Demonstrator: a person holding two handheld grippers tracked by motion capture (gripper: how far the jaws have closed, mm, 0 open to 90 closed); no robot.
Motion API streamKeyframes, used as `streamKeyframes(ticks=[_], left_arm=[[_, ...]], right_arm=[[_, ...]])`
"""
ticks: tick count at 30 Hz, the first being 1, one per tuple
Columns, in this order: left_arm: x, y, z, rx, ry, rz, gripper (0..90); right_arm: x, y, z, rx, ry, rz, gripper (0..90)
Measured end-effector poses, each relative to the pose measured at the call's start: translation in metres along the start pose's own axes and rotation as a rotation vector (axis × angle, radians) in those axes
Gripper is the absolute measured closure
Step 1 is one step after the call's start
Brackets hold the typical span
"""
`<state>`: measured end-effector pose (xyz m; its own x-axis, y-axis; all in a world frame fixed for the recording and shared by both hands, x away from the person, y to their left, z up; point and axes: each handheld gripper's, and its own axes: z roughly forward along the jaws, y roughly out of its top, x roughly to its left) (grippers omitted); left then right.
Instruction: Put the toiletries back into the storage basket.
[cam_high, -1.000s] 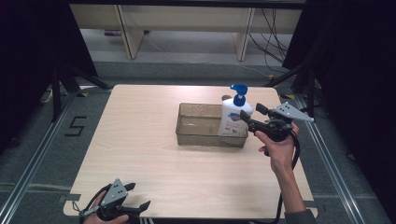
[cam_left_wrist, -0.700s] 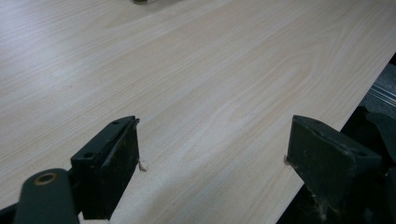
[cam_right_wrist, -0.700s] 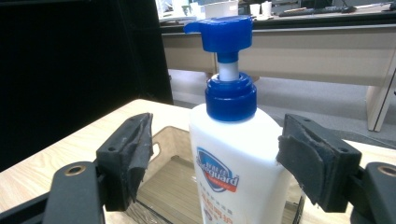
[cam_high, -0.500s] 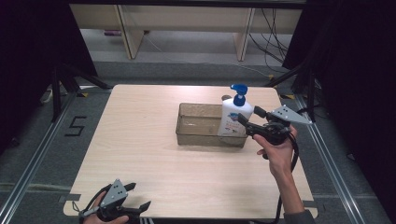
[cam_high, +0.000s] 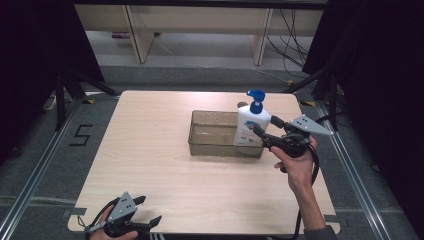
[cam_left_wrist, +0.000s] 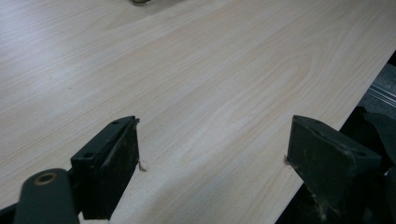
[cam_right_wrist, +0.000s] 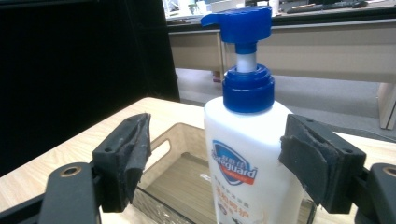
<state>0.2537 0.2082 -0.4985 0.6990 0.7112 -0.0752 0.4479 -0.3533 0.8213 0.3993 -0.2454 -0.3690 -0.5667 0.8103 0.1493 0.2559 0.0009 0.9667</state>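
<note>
A white hand-soap bottle (cam_high: 249, 126) with a blue pump stands upright at the right end of a clear plastic tray (cam_high: 200, 145). My right gripper (cam_high: 264, 125) is level at the bottle's right side. In the right gripper view the bottle (cam_right_wrist: 243, 140) stands between its pads (cam_right_wrist: 133, 154), with a gap on the left side. The jaws have just been opening and do not press on the bottle. My left gripper (cam_high: 149, 210) rests open at the table's near left edge, and in the left gripper view it (cam_left_wrist: 212, 154) has nothing but bare wood between its jaws.
The tray (cam_right_wrist: 161, 144) sits right of centre on a light wooden table (cam_high: 150, 130). Dark stands and cables lie beyond the table's right edge. Wooden furniture legs stand on the floor behind the table.
The right gripper's jaws have spread a little wider around the bottle. The bottle stays upright in the tray. The left gripper has not moved.
</note>
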Motion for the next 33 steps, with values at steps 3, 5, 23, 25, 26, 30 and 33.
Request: streamKeyframes(ticks=[3, 5, 23, 25, 26, 30, 33], left_arm=[[0.001, 0.0, 0.0, 0.004, 0.004, 0.006, 16.2], [0.0, 0.0, 0.0, 0.0, 0.001, -0.001, 16.2], [0.001, 0.0, 0.0, 0.003, 0.003, 0.007, 16.0], [0.0, -0.001, 0.0, -0.008, 0.002, -0.006, 16.0], [0.0, -0.001, 0.001, -0.01, -0.001, -0.004, 16.0], [0.001, 0.0, 0.0, 0.001, 0.002, 0.006, 16.0], [0.001, 0.0, 0.0, 0.001, 0.002, 0.006, 16.0]], right_arm=[[0.003, -0.001, 0.0, 0.004, 0.005, 0.003, 23.8], [0.004, -0.001, 0.0, 0.004, 0.016, 0.007, 23.8], [0.018, -0.011, 0.001, 0.033, 0.068, -0.013, 21.0], [0.021, -0.013, 0.002, 0.036, 0.077, -0.013, 20.9], [0.022, -0.014, 0.001, 0.044, 0.075, -0.014, 20.9], [0.024, -0.018, 0.003, 0.053, 0.085, -0.008, 20.5], [0.026, -0.022, 0.003, 0.056, 0.092, -0.004, 20.4]])
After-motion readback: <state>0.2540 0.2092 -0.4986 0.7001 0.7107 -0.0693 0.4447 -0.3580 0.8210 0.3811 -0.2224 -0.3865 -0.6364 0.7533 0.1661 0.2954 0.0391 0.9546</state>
